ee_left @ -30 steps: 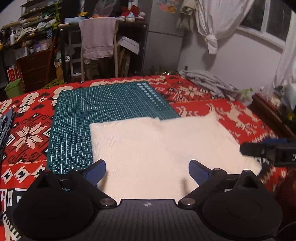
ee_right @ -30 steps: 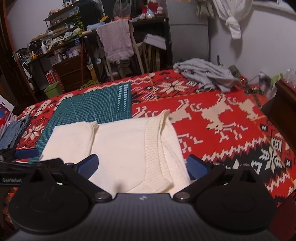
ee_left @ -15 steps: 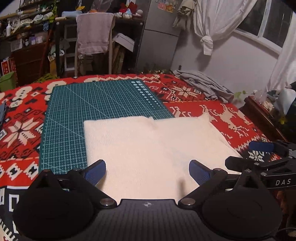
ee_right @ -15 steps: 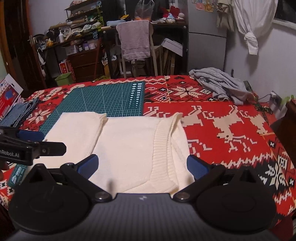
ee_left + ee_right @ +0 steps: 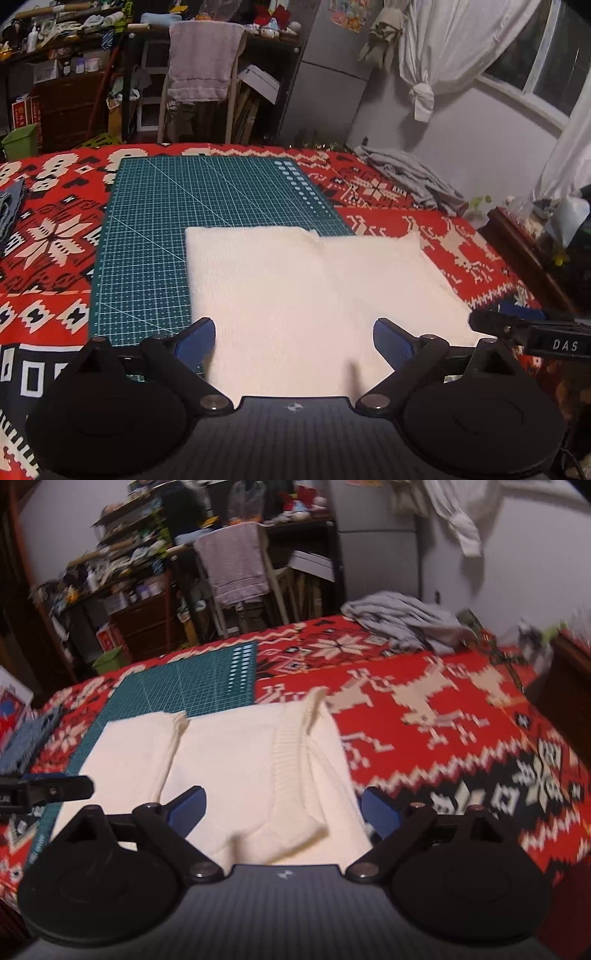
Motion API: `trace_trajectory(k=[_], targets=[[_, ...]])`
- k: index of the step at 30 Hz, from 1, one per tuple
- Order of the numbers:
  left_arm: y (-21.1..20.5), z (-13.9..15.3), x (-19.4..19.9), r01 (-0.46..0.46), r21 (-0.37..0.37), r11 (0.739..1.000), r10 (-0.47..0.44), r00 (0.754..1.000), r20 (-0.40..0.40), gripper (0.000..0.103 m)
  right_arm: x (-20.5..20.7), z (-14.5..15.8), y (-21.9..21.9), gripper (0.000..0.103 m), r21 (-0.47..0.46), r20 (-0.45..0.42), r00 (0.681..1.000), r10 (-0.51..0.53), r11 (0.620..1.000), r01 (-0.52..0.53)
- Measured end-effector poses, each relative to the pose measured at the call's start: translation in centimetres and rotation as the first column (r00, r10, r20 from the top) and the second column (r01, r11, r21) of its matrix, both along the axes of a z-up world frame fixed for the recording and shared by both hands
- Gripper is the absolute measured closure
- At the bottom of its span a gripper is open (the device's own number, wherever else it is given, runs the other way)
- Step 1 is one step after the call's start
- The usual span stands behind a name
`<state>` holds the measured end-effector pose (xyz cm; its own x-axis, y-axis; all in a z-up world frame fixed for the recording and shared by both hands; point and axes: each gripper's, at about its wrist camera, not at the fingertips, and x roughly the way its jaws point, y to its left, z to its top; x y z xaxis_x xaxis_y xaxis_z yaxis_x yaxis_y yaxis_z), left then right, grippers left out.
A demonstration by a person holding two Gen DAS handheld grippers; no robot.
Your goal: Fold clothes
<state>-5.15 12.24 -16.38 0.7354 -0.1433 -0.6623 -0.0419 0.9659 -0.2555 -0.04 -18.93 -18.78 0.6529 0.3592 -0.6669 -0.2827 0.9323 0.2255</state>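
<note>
Change: since a second ago both cameras have drawn back and risen a little, and the right view has tilted and blurred; the garment lies as it did.
Left gripper (image 5: pixel 293 341): blue-tipped black fingers spread wide apart, holding nothing, poised over the near edge of the cream knitted sweater (image 5: pixel 310 295).
Right gripper (image 5: pixel 282 810): fingers likewise wide apart and empty, above the near right part of the same sweater, over its ribbed neckband (image 5: pixel 291 760).
Each in the other's view: the right gripper's black finger shows at the right edge of the left view, the left gripper's at the left edge of the right view.
Sweater: folded into a flat rectangle, its left part on the dark green gridded cutting mat (image 5: pixel 177 221), its right part on the red patterned blanket (image 5: pixel 461 738).
Blanket: covers the whole work surface under the mat.
Far right corner: crumpled grey garment (image 5: pixel 402 624), well apart from the sweater.
Left edge: blue denim-like cloth (image 5: pixel 31 734) on the blanket.
Behind: wooden chair draped with a mauve towel (image 5: pixel 201 64), cluttered shelves, knotted white curtain (image 5: pixel 423 99).
</note>
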Motion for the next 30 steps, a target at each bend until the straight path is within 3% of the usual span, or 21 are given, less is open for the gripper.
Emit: trace_trajectory(k=[2, 4, 9, 13, 19, 30], targets=[[0.3, 0.0, -0.5, -0.011, -0.007, 1.000, 0.010, 1.000, -0.003, 0.014, 0.1, -0.4, -1.0, 0.018, 0.016, -0.028, 0.999, -0.015, 1.000, 0.015], [0.7, -0.2, -0.9, -0.023, -0.025, 0.999, 0.022, 1.000, -0.015, 0.016, 0.1, -0.8, -1.9, 0.033, 0.024, -0.054, 0.998, -0.037, 0.999, 0.038], [1.4, -0.8, -1.5, -0.045, -0.039, 0.998, 0.043, 0.998, -0.041, 0.017, 0.1, -2.1, -3.5, 0.050, 0.038, -0.115, 0.990, -0.088, 0.995, 0.092], [1.6, -1.0, -1.7, -0.048, -0.048, 0.998, 0.045, 0.998, -0.049, 0.017, 0.2, -2.9, -4.8, 0.072, 0.075, -0.150, 0.979, -0.139, 0.986, 0.151], [1.5, -1.2, -1.6, -0.051, -0.053, 0.997, 0.047, 0.997, -0.057, 0.017, 1.2, -3.5, -5.4, 0.076, 0.118, -0.157, 0.977, -0.144, 0.980, 0.163], [1.4, -1.0, -1.4, -0.049, -0.044, 0.998, 0.046, 0.997, -0.059, 0.017, 2.3, -3.1, -3.4, 0.080, -0.005, -0.101, 0.994, -0.049, 0.999, 0.049]])
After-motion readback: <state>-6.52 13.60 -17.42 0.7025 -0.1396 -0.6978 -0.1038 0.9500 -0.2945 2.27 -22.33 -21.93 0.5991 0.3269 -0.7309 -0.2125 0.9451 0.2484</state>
